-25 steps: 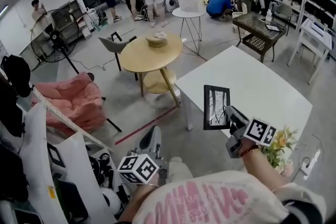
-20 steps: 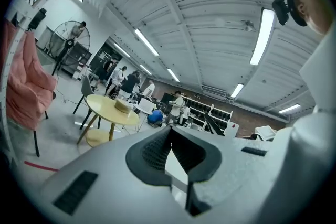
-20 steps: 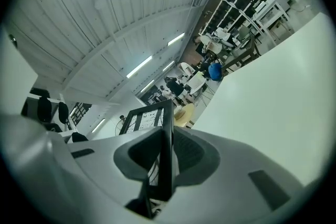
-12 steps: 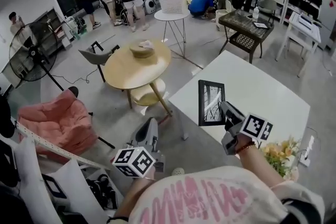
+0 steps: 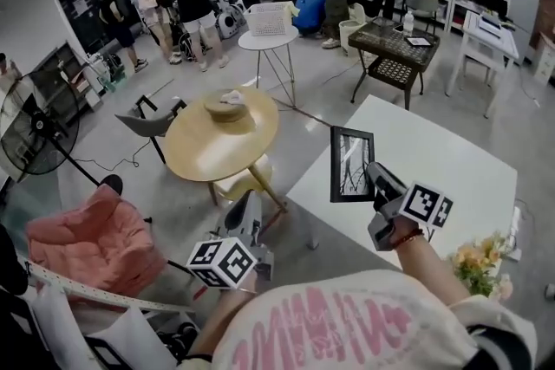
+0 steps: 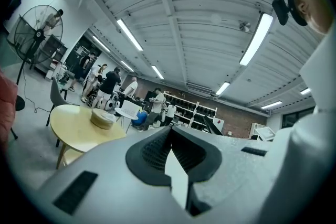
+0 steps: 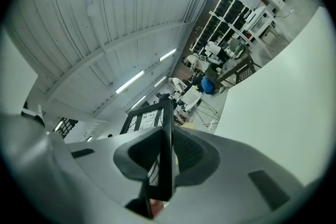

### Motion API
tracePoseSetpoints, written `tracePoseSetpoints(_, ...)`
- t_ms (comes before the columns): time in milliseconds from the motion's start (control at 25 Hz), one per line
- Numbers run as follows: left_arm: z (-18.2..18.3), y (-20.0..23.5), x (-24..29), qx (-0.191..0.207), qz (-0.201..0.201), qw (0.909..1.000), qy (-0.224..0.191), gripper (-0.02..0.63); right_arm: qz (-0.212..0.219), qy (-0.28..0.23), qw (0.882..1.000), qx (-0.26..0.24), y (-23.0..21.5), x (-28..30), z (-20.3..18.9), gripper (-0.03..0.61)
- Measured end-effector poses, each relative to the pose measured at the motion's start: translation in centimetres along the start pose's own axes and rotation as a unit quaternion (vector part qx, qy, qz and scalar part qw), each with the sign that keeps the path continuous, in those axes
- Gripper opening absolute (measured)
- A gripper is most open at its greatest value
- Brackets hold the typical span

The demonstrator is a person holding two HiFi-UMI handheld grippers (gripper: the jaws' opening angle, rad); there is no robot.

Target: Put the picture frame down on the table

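The right gripper pinches the black picture frame upright by its edge above the white table; the left gripper has its jaws pressed together on nothing

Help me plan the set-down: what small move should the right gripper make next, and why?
Probably lower the frame toward the table, a little in from its near edge. The right gripper is shut on the frame's edge and holds it upright above that table edge, apparently not yet touching the top.
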State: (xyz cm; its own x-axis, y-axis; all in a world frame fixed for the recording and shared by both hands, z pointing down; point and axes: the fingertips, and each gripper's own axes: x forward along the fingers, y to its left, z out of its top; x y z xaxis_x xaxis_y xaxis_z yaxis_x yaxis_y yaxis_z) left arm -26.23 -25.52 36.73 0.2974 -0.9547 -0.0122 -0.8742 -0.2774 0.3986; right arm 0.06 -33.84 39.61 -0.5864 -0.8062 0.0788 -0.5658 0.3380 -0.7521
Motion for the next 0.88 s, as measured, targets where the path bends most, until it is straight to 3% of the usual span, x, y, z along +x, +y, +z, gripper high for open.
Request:
tracePoseSetpoints(480, -0.4, 5.2, 6.0, -0.004, -0.046, 0.9983, 0.034, 0.003, -0.056, -0.038, 0.998, 0.019, -3.6, 4.5, -1.3, 0.074)
tracePoseSetpoints(880, -3.2, 7.2, 7.2, -0.024, -0.051, 0.9957, 0.074, 0.003, -0.112, -0.013, 0.993, 0.040, -7.3, 6.6, -4.1, 0.074)
